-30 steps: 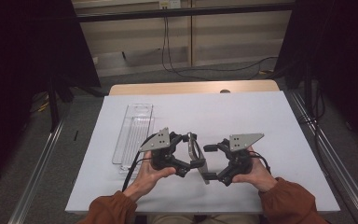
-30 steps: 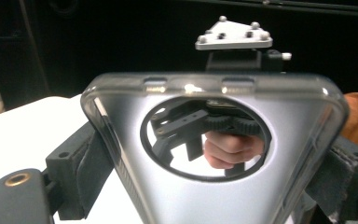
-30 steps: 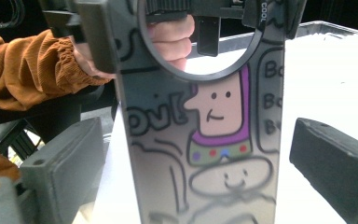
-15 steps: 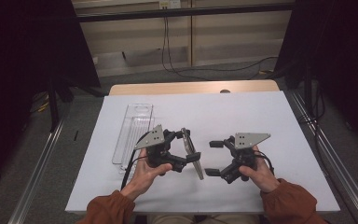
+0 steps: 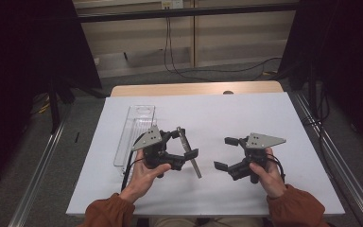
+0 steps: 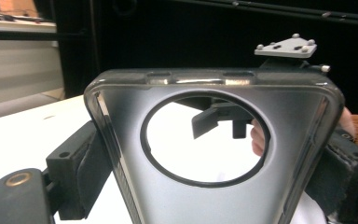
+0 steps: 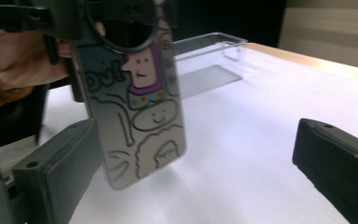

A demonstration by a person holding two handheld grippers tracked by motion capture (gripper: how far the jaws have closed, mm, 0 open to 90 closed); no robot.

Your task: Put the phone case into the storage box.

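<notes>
A grey see-through phone case (image 5: 190,155) with a round camera hole and cartoon drawings is clamped in my left gripper (image 5: 187,142), held edge-up just above the table. In the left gripper view the case (image 6: 121,116) stands between the jaws, which press on its two long sides. In the right gripper view the case (image 7: 144,116) hangs at the left, ahead of the jaws. My right gripper (image 5: 223,152) is a short way to the right of the case, open, with nothing between its jaws (image 7: 198,172).
A long clear plastic tray (image 5: 134,135) lies on the white table top (image 5: 246,113), just left of the left hand. A wooden strip (image 5: 194,89) borders the far edge. Metal rails run along both sides and cables lie on the floor beyond.
The two grippers were close together around the case; the right one has drawn away to the right and stands open. The left one keeps the case.
</notes>
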